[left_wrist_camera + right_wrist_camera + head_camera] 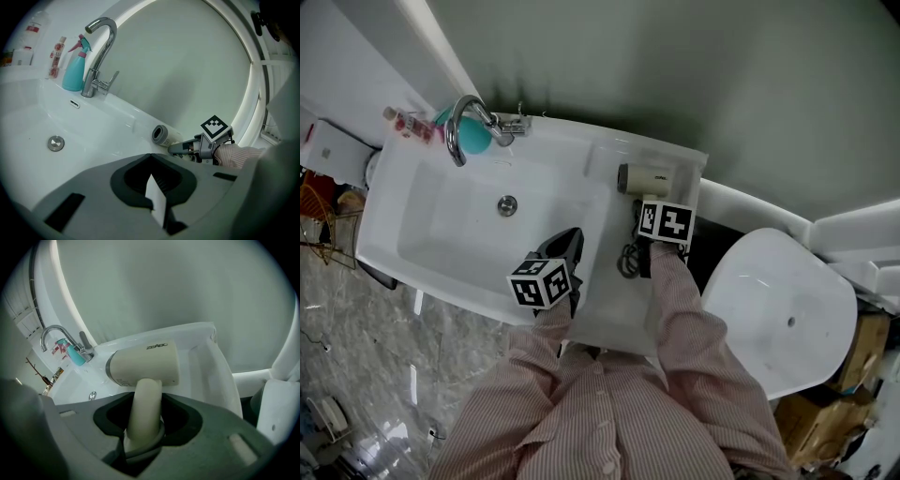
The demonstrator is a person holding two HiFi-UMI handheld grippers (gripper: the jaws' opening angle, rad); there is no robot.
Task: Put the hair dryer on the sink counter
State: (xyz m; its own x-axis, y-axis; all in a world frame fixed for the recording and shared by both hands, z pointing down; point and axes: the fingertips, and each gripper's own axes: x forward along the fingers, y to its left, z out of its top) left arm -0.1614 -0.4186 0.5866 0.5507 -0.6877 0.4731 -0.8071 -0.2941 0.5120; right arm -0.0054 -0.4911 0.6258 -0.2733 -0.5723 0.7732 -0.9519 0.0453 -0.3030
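**Hair dryer (145, 366) in the right gripper's (144, 405) clamp, at the sink counter (208, 364)**

Grip first: the right gripper's jaws are closed on the dryer's cream handle, low on it and just above the grey cord collar. The barrel lies crosswise directly ahead of the jaws, over the flat counter shelf, with its nozzle end pointing to this gripper's left, toward the basin (450, 225). The left gripper (152, 187) hangs over the basin's near edge. Its jaws are drawn almost together with only a thin pale slit between them, and they hold nothing.

The dryer looks like a rigid, smooth plastic shell and is probably light. Most of its weight likely sits in the barrel, so it may tend to nod forward or twist on the rounded handle. The handle is the sensible place to hold it, nearer the barrel if it starts to rotate. The dark cord (630, 258) lies bunched behind the right gripper and could drag on it.

No view settles whether the barrel already rests on the counter or hovers just above it. The cord's far end and plug are lost under the sleeve. The small print on the barrel's underside is unreadable.
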